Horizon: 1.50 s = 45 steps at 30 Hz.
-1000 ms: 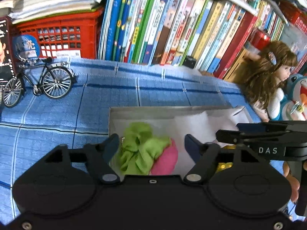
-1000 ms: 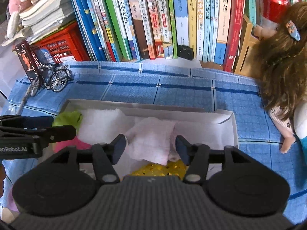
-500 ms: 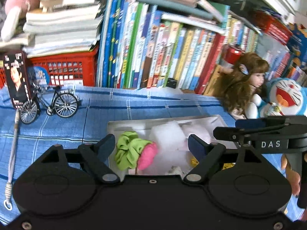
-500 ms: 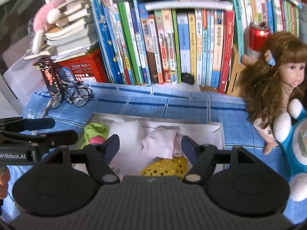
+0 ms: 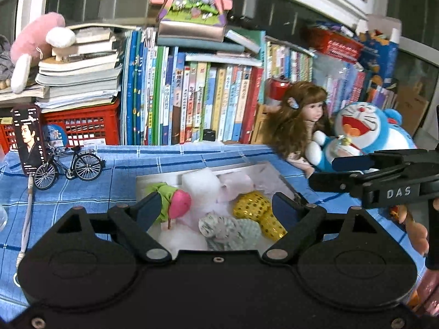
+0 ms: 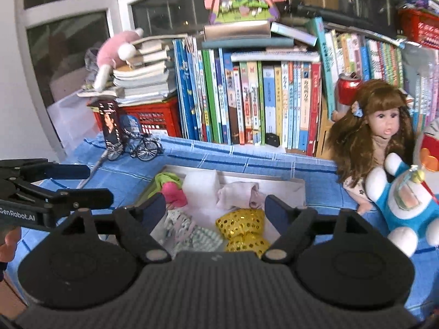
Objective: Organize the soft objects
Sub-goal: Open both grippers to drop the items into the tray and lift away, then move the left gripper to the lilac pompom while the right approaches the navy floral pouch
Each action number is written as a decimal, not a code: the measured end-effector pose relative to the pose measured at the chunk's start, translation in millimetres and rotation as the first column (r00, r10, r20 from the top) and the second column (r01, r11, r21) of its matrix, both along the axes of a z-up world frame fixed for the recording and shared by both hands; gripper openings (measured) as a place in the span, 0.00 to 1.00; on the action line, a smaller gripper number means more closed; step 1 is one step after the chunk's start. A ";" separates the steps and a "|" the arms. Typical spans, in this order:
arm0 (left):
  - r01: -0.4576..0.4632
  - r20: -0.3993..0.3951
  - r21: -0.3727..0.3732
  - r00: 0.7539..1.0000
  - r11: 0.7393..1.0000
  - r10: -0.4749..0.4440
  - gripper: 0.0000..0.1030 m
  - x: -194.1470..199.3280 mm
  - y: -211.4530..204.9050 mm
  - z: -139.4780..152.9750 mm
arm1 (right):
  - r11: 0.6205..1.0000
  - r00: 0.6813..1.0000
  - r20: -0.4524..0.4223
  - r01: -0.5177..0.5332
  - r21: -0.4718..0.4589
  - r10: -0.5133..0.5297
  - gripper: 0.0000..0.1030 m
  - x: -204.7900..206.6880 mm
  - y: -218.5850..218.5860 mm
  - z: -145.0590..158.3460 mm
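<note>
Above the white box (image 5: 153,176) on the blue-checked table (image 5: 115,172), both the left gripper (image 5: 216,209) and right gripper (image 6: 215,208) hang empty, fingers just spread wide; the soft objects (image 6: 241,227) lie inside the box

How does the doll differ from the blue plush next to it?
The doll has long brown hair and a lifelike face; the blue plush is a hairless cartoon cat, blue and white with a wide red mouth. The doll looks slimmer, the plush rounder. From the left wrist view, the doll sits left of the plush. Both sit upright on the blue cloth beside the books.
</note>
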<state>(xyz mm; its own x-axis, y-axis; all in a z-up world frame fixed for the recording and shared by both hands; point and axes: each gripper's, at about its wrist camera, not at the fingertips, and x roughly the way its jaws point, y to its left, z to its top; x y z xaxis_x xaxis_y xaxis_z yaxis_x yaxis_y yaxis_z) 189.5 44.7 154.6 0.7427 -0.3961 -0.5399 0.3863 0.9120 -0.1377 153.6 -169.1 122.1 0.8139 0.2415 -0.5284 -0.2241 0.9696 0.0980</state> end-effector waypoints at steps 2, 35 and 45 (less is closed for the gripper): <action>0.003 0.020 -0.006 1.000 1.000 -0.003 0.84 -16.2 2.9 -0.1 | 1.000 1.000 0.024 -0.003 0.004 0.003 0.85 -15.8 -5.5 1.3; -0.235 0.114 0.118 0.968 0.965 0.222 0.96 -140.6 87.4 -88.5 | 0.962 0.945 0.217 0.263 -0.069 -0.243 1.00 -158.7 -82.9 -83.5; -0.350 0.060 0.041 0.936 0.936 0.347 0.95 -118.2 97.1 -137.5 | 0.944 0.938 0.143 0.325 -0.057 -0.315 1.00 -162.5 -86.7 -130.5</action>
